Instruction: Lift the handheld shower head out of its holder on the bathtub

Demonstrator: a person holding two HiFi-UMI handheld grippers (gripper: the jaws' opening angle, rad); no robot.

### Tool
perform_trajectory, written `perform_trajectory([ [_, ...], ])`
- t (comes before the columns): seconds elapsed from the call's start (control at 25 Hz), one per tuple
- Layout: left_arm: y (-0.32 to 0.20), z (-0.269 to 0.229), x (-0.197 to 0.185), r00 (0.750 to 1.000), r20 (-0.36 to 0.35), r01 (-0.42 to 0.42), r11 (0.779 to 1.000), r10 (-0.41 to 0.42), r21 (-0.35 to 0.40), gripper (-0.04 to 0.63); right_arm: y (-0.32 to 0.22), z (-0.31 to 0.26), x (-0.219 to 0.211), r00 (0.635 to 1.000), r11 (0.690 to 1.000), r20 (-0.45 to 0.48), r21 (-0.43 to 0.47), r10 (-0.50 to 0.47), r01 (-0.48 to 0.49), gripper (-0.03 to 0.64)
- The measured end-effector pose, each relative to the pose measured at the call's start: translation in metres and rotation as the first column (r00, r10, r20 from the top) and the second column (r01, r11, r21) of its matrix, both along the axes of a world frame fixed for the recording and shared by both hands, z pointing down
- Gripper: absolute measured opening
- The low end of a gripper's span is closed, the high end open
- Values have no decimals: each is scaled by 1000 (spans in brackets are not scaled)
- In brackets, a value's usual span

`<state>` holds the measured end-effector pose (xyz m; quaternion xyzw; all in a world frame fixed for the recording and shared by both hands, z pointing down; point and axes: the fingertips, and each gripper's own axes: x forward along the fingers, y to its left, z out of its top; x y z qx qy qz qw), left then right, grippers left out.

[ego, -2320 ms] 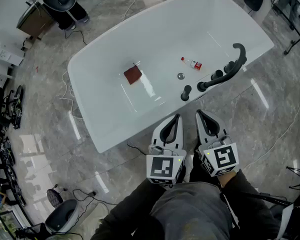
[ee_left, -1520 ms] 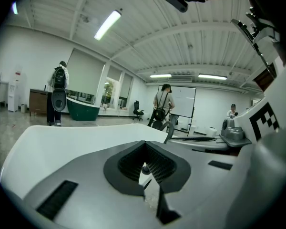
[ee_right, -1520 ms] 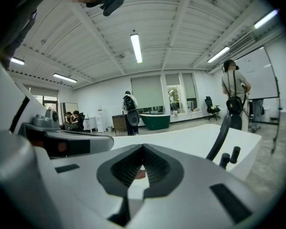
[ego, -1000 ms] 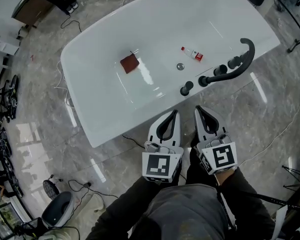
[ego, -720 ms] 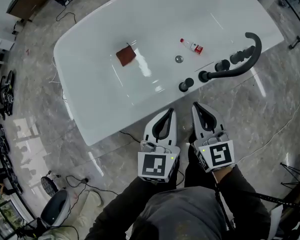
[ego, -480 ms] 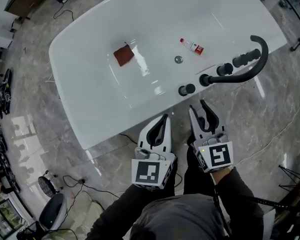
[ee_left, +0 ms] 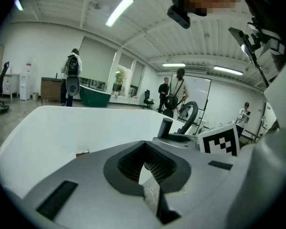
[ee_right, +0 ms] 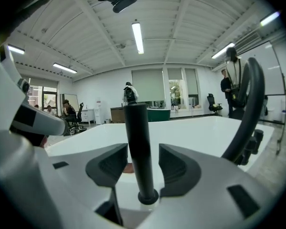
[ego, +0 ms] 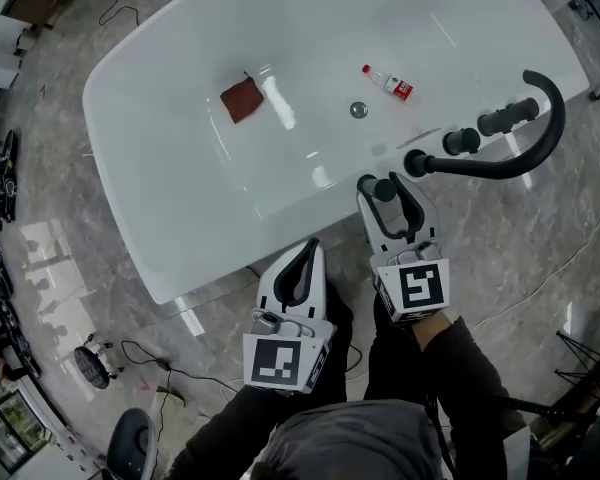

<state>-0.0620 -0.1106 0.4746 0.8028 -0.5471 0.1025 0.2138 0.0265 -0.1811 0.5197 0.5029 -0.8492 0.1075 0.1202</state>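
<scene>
In the basin of the white oval bathtub (ego: 120,188), a brown square pad (ego: 242,99) lies at the left, a round metal drain (ego: 358,110) to its right, and a clear plastic bottle (ego: 387,81) just beyond the drain. On the near rim a black stick-shaped handheld shower head (ego: 384,189) stands upright, with black round knobs (ego: 460,141) and a black arched spout (ego: 480,168) to its right. The right gripper (ego: 385,186), jaws opening, has the shower head between them; the left gripper (ego: 308,246) hangs to its left, off the tub.
</scene>
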Motion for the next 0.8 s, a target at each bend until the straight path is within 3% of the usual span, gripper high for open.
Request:
perform_trajectory([
  [0.56, -4, 13, 5, 1000, -2, -14, 1000, 14, -27, 3, -13, 29, -6, 999, 1000, -28, -23, -16, 15, 202],
  [0.8, -5, 12, -1, 1000, 4, 2, 999, -2, -41, 3, -14, 30, -10, 998, 1000, -59, -10, -21, 20, 141],
])
